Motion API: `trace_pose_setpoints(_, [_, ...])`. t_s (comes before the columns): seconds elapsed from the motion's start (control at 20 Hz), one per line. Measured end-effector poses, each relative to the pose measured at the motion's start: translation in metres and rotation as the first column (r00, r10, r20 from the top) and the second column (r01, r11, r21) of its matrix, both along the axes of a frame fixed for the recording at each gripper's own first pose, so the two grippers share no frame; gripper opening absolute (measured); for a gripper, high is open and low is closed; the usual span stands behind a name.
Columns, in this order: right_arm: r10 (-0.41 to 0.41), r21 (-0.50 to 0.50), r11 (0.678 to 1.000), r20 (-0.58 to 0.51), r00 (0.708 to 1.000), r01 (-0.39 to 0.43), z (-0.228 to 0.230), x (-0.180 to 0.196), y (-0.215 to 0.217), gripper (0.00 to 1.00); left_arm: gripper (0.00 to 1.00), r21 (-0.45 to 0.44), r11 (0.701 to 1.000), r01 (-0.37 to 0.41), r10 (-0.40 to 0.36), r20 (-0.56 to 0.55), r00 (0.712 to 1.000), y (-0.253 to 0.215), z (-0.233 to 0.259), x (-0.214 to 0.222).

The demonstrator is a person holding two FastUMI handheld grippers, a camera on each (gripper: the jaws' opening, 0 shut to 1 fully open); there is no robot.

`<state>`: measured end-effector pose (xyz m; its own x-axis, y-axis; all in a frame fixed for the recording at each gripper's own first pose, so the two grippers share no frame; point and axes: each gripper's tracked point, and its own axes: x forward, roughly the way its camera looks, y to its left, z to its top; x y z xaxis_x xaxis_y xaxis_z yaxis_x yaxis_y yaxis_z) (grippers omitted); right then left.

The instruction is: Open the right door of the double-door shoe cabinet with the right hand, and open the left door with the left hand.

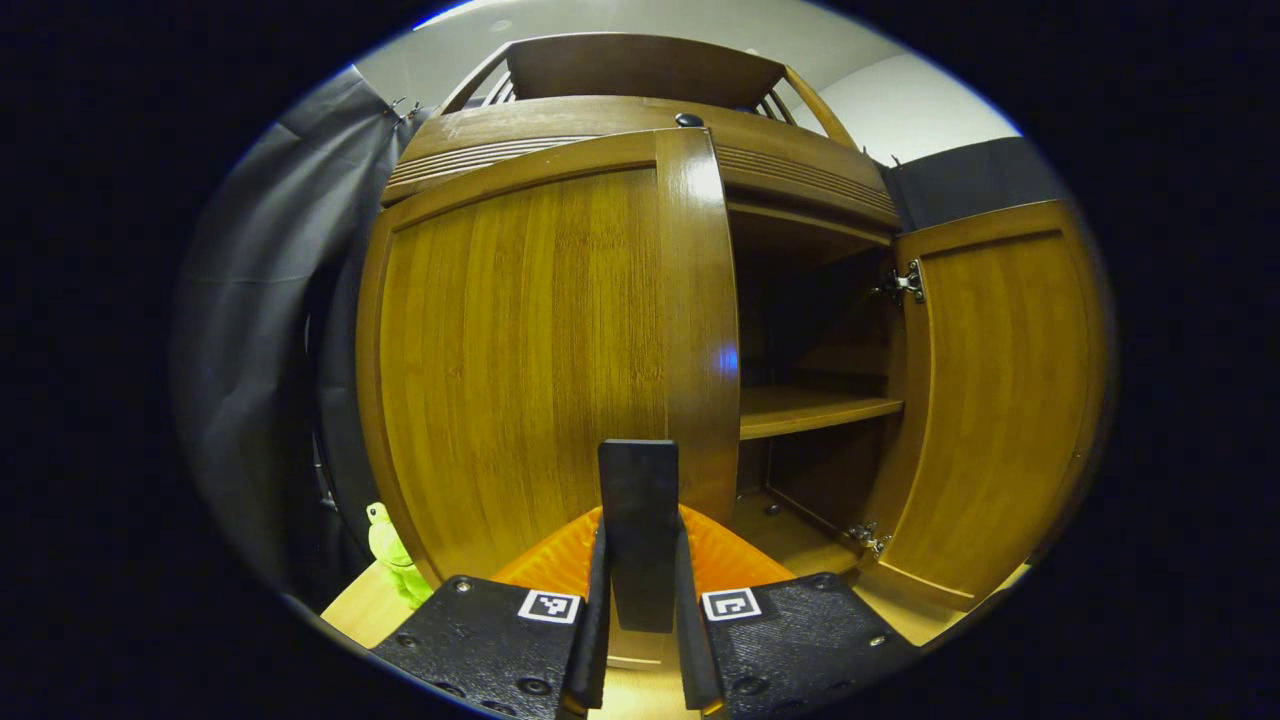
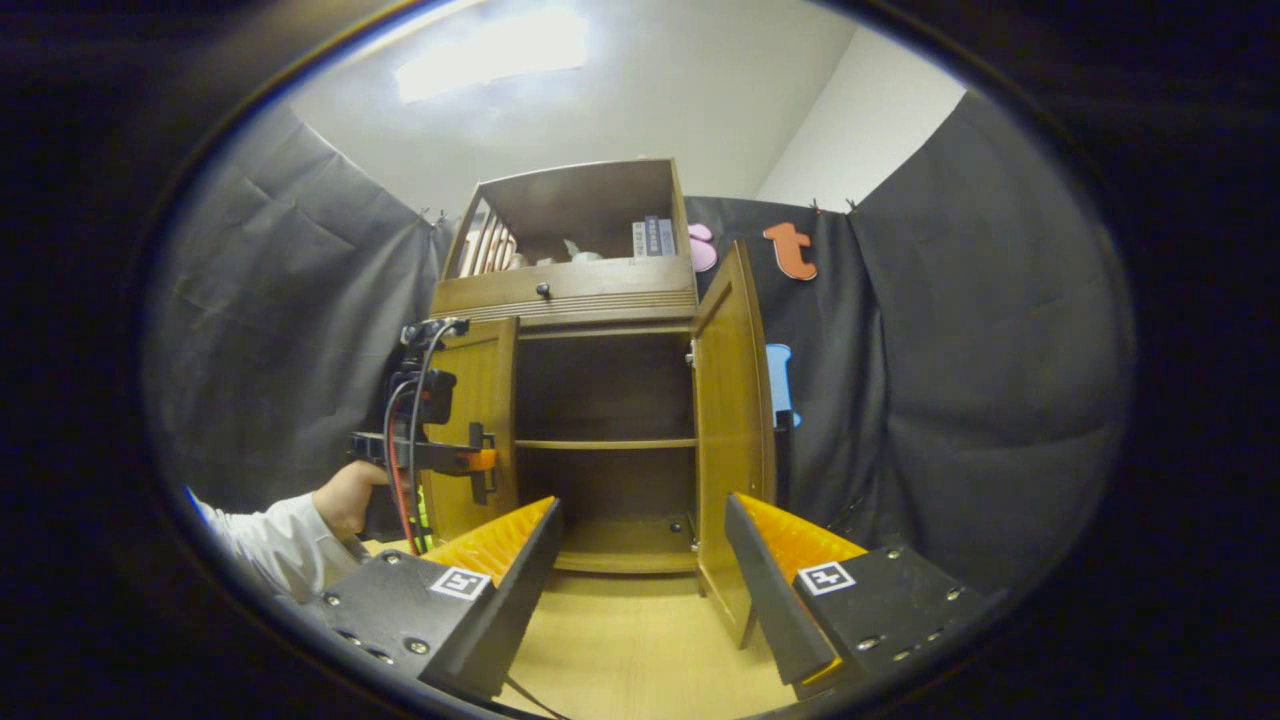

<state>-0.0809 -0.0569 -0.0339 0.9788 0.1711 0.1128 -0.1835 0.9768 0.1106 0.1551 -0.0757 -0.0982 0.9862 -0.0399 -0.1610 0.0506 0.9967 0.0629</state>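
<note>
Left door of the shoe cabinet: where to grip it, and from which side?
Grip the left door by its free vertical edge beside the open middle, coming from the front. No knob shows on it; that edge already stands slightly proud. The left tool looks shut there on a dark handle-like piece.

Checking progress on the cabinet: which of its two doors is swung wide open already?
The right door, swung out so the shelf shows. The left door is barely ajar, with the left gripper at its free edge.
</note>
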Motion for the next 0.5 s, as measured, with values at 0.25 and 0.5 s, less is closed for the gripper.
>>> trace_pose_setpoints(0.25, [-0.01, -0.005, 1.0, -0.004, 1.0, 0.01, 0.0, -0.002, -0.001, 0.96, 0.3, 0.012, 1.0, 0.013, -0.013, 0.005, 1.0, 0.0, 0.005, -0.003])
trace_pose_setpoints(0.5, [-0.007, -0.001, 1.0, 0.023, 1.0, 0.008, 0.009, -0.011, 0.0, 0.94, 0.31, 0.005, 1.0, 0.029, -0.029, 0.002, 1.0, -0.001, 0.004, -0.006])
